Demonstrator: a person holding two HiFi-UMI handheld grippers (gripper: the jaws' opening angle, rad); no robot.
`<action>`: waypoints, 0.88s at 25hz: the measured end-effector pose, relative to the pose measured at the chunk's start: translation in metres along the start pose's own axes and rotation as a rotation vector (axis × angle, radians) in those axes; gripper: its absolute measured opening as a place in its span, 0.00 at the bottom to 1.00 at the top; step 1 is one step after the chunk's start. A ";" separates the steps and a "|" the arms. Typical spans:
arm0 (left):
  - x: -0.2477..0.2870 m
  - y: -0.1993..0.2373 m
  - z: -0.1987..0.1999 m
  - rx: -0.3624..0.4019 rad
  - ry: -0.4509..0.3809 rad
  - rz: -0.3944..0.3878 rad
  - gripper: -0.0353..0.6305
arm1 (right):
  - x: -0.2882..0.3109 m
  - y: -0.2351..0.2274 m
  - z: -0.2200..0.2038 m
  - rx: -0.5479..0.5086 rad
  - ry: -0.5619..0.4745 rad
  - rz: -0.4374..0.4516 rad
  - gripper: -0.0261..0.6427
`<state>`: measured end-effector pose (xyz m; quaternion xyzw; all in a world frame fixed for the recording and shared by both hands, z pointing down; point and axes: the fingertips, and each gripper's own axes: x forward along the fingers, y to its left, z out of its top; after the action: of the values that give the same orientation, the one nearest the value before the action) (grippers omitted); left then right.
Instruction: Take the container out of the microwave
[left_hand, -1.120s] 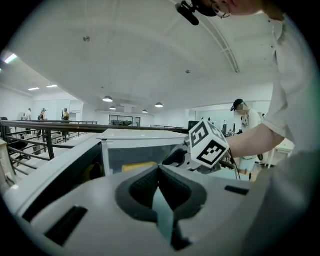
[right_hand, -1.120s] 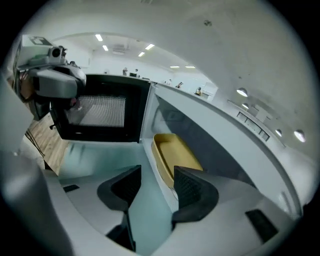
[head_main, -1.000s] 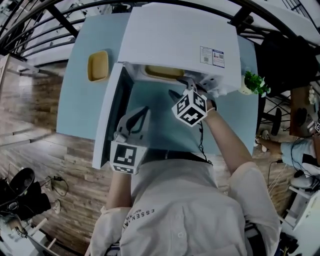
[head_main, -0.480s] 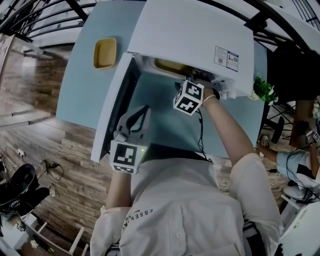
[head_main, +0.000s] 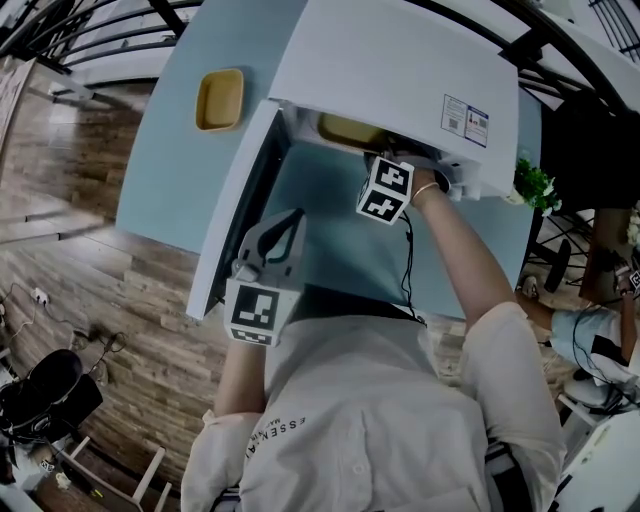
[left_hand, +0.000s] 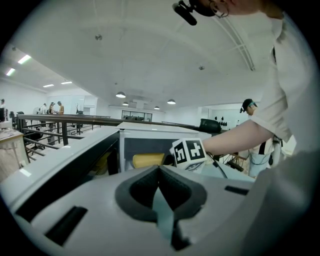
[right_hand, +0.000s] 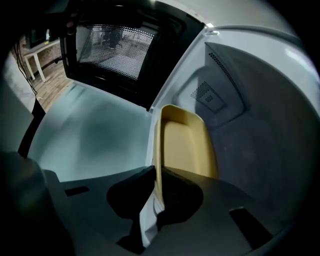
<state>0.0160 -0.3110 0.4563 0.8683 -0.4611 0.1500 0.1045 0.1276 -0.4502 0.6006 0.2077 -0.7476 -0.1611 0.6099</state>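
— While the right arm stretches forward, nearly straight, the right gripper (right_hand: 155, 175) is in the mouth of the microwave (head_main: 400, 70), jaws pinched on the near rim of the container (right_hand: 187, 142)!
— And where is that container?
— Inside the cavity, toward the hinge side, close to the opening. The door (head_main: 235, 210) is swung wide out to the left.
— How deep is that gripper in?
— Only its marker cube and the wrist show outside, right at the oven's front edge.
— What about the other arm?
— Tucked in, elbow bent, with the left gripper (left_hand: 159, 172) held low by the chest and pointing at the oven. Its jaws meet at the tips, with nothing between them.
— Give me the count.
— Two grippers, one loaded and one empty. One microwave, one door. Two yellow dishes: the container in the oven and a tray (head_main: 220, 98) of the same colour on the table (head_main: 170, 170), just left of the oven, well apart from both grippers.
— Anything else up there?
— One small plant (head_main: 535, 183) at the oven's right corner.
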 end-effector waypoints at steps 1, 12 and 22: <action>0.000 0.000 0.000 0.000 -0.001 0.001 0.06 | 0.000 0.000 -0.001 -0.013 0.003 -0.001 0.10; -0.010 -0.010 0.000 0.011 -0.005 -0.003 0.06 | -0.025 0.012 0.004 -0.015 -0.036 0.009 0.07; -0.025 -0.029 -0.002 0.025 -0.012 -0.003 0.06 | -0.064 0.053 0.003 0.017 -0.087 0.040 0.07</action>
<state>0.0268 -0.2751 0.4477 0.8711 -0.4584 0.1505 0.0911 0.1297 -0.3725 0.5723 0.1906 -0.7789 -0.1515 0.5779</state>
